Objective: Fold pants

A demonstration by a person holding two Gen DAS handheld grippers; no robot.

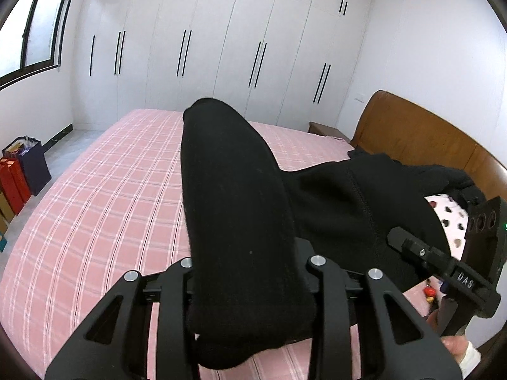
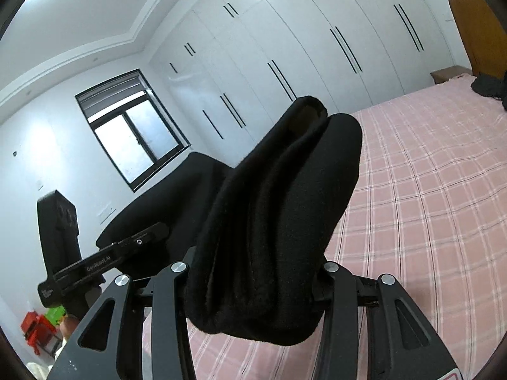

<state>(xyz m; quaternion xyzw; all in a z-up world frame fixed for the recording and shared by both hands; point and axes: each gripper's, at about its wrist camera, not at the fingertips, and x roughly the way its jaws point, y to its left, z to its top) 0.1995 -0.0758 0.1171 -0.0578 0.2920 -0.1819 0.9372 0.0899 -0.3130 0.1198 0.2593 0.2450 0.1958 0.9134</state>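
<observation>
A: Where are the pants (image 1: 234,221)?

B: Lifted above the pink checked bed (image 1: 95,205), strung between both grippers.

A: And the left gripper (image 1: 250,288)?

B: Its jaws are narrowly apart, clamped on a thick fold of black cloth that drapes over them.

A: The right gripper (image 2: 253,281)?

B: The same, pinching a bunched fold. White wardrobes (image 2: 301,57) stand behind.

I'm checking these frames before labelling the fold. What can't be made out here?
- Left gripper fingertips: left wrist view, covered by the black pants.
- Right gripper fingertips: right wrist view, buried in the bunched pants.
- How the pants hang between the grippers: black on black, folds unreadable.
- Dark pile by the headboard: cut by the right wrist view's edge.
</observation>
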